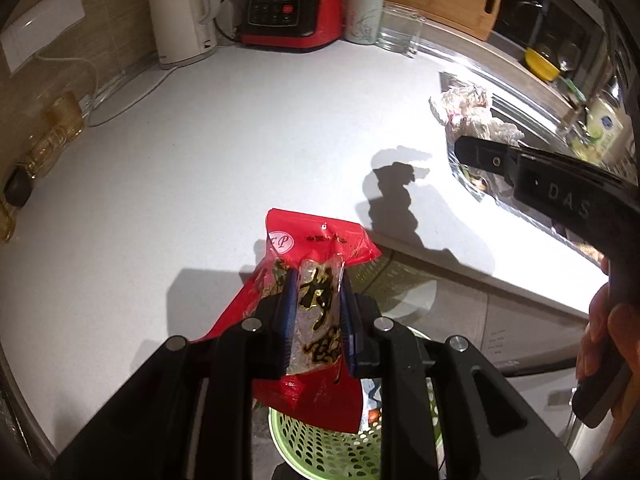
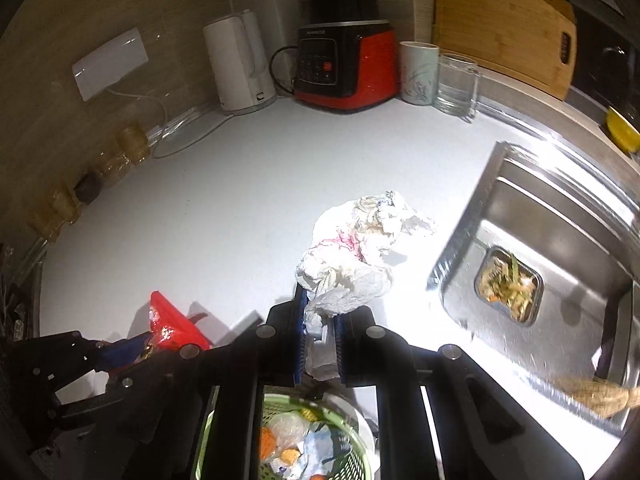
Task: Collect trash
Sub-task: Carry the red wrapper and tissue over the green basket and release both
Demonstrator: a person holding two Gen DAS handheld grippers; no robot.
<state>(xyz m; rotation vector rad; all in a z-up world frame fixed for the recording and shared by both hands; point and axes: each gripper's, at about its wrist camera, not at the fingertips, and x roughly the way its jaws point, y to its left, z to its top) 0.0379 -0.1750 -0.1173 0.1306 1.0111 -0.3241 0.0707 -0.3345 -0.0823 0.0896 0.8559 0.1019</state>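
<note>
Left tool (image 1: 318,320) is clamping the red snack wrapper (image 1: 316,264), whose long axis is running along the fingers, lower end hanging toward the green basket (image 1: 320,448) directly beneath. Right tool (image 2: 320,336) is pinching the crumpled white paper (image 2: 352,264) above the surface (image 2: 224,216), with the basket just below it.

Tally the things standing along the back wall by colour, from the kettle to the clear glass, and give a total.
White: 2, the kettle and the mug.
Red and black: 1, the blender base.
Clear: 1, the glass.
Total: 4.
</note>
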